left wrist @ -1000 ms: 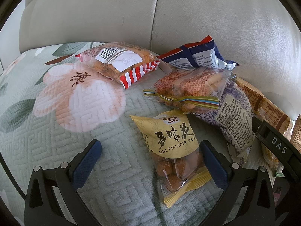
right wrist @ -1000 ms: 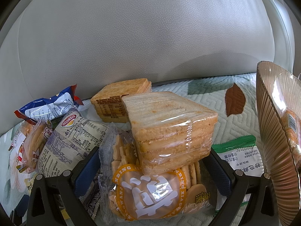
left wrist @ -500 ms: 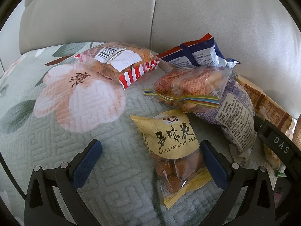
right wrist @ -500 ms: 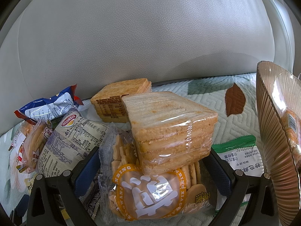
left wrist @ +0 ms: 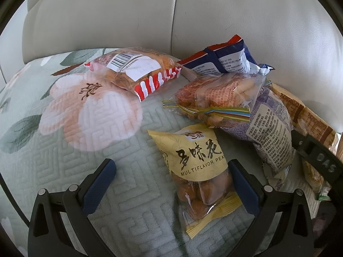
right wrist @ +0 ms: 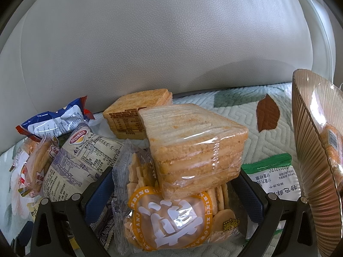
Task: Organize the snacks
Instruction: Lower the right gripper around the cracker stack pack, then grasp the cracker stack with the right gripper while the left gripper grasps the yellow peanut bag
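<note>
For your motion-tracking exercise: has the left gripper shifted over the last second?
No. The left gripper frames the yellow peanut packet and pink flower print just as before.

Nine snack packets (right wrist: 193, 147), one bowl (right wrist: 317, 150)

Readable print on the packets in front of my claws

My left camera reads "MULTIFLAVOR PEA", cut off, on the yellow peanut bag (left wrist: 194, 154), and "DAS" upside down on the black bar (left wrist: 321, 160). My right camera reads "2025121", then an unclear character, upside down on the green-edged sachet (right wrist: 276, 171), and "WANJ" on the orange-ringed cracker bag (right wrist: 171, 218).
</note>
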A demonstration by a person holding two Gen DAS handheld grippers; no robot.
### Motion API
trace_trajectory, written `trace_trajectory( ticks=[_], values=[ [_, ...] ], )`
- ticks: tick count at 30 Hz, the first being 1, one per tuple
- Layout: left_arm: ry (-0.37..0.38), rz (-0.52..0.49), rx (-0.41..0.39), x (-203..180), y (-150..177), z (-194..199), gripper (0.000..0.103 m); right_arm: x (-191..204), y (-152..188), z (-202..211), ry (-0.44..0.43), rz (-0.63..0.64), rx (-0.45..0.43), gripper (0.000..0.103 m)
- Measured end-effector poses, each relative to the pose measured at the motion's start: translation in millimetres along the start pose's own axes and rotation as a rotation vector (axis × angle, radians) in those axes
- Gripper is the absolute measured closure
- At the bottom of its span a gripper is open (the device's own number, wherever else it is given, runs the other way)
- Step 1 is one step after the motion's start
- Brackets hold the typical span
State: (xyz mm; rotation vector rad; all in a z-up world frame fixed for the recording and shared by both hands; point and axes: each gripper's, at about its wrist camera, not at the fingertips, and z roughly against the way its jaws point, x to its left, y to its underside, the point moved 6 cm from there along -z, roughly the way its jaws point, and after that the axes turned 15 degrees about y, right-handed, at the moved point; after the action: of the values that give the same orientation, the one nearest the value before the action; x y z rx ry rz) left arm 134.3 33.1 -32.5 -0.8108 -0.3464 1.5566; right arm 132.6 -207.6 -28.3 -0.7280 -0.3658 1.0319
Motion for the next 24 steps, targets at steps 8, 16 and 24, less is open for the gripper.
trace_trajectory(
  ticks=[8,16,24],
  values=[
    [-0.011,-0.004,0.007,1.5,-0.6,-0.6,0.000,-4.0,-9.7,12.9,-0.101,-0.056,-0.001,0.009],
    [0.081,0.001,-0.030,-4.6,-0.7,8.8,0.046,-10.9,-28.9,1.0,-0.173,-0.130,0.010,0.038],
    [0.172,0.046,-0.065,5.8,0.2,19.0,0.057,6.0,-26.8,17.1,-0.205,-0.033,-0.018,0.039]
  ],
)
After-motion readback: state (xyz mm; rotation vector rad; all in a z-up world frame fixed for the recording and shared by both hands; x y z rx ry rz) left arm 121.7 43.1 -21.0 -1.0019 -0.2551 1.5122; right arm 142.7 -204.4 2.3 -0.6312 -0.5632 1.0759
